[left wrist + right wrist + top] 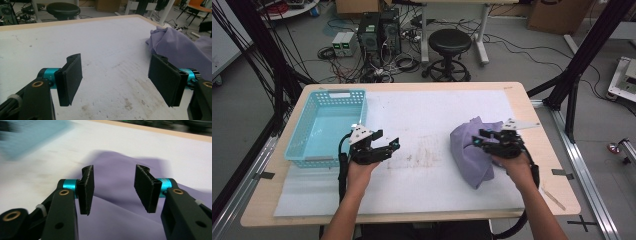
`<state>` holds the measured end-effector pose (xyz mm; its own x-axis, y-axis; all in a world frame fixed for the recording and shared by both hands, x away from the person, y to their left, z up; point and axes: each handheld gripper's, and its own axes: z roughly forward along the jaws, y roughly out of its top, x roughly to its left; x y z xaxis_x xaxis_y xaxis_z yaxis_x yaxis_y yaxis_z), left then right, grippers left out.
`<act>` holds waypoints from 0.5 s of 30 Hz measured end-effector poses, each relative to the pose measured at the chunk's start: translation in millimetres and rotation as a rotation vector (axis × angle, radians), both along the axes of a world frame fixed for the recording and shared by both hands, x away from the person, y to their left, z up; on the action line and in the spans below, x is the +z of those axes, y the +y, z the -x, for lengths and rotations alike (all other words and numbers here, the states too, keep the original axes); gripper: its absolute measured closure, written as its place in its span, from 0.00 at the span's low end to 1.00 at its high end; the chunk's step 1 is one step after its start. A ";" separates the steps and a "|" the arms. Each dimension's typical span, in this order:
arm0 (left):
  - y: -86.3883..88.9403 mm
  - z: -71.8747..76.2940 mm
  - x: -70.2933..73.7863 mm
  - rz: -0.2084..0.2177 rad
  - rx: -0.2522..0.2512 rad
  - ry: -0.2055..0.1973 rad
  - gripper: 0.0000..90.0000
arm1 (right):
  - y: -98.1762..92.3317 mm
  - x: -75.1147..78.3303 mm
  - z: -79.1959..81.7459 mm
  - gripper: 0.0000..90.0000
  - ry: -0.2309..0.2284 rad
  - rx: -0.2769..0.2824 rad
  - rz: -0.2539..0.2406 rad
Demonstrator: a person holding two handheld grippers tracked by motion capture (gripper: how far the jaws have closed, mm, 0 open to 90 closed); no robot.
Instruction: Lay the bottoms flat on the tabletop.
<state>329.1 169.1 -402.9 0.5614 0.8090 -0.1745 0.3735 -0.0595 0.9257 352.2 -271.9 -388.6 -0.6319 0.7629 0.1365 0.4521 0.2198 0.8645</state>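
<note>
A crumpled purple cloth [469, 155] lies on the right part of the white mat [422, 110]. My right gripper [478, 138] hovers over the cloth's upper right side and points left. Its jaws stand apart in the right gripper view [113, 188], with the cloth [115, 215] spread beneath them and nothing pinched between the pads. My left gripper [389, 146] is at the mat's left, beside the basket, and points right. It is open and empty [117, 80] over the stained mat, with the cloth [180, 47] off to its right.
An empty turquoise basket [357, 107] stands at the table's left and appears as a blurred blue shape [32, 137] in the right gripper view. Beyond the far edge are a black stool [449, 42], computer towers [379, 30] and floor cables. Black frame posts flank the table.
</note>
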 end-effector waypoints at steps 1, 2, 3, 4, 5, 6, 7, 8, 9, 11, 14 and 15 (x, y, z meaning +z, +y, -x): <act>-2.1 0.4 -0.1 -0.002 -0.002 -0.002 0.31 | -22.5 -3.6 -1.6 0.54 0.019 -0.118 0.076; -3.1 0.8 0.0 -0.004 -0.007 -0.003 0.31 | -22.5 -3.6 -1.6 0.54 0.019 -0.118 0.076; -4.7 1.3 -0.1 -0.005 -0.009 -0.006 0.31 | -29.2 -5.9 -2.5 0.53 0.025 -0.137 0.091; -5.8 1.5 -0.3 -0.009 -0.012 -0.006 0.31 | -37.0 -9.2 -3.0 0.53 0.044 -0.153 0.103; -6.8 1.5 -0.8 -0.009 -0.016 -0.005 0.31 | -42.7 -12.9 -3.1 0.51 0.066 -0.164 0.100; -7.6 1.4 -1.3 -0.015 -0.019 -0.005 0.31 | -46.8 -17.6 -4.2 0.50 0.097 -0.160 0.087; -8.2 1.5 -1.8 -0.017 -0.020 -0.004 0.31 | -48.7 -26.9 -6.2 0.49 0.158 -0.141 0.067; -8.7 2.0 -2.2 -0.017 -0.021 -0.003 0.31 | -48.7 -26.9 -6.2 0.49 0.158 -0.141 0.067; -8.7 2.6 -2.3 -0.020 -0.019 -0.005 0.31 | -47.6 -31.2 -7.8 0.50 0.170 -0.138 0.077; -7.3 4.4 -2.3 -0.020 -0.026 -0.007 0.31 | -43.4 -38.3 -12.2 0.75 0.217 -0.117 0.104; -2.4 7.3 -2.4 -0.011 -0.032 -0.017 0.31 | -29.6 -44.9 -13.6 0.98 0.248 -0.014 0.143; 0.2 8.5 -2.9 -0.004 -0.035 -0.019 0.31 | -25.9 -44.4 -12.8 0.98 0.238 0.009 0.146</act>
<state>320.6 169.3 -405.8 0.5922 0.7896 -0.1606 0.3535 -0.0755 0.9324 365.1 -297.8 -432.9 -0.6016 0.7802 0.1713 0.6364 0.3385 0.6932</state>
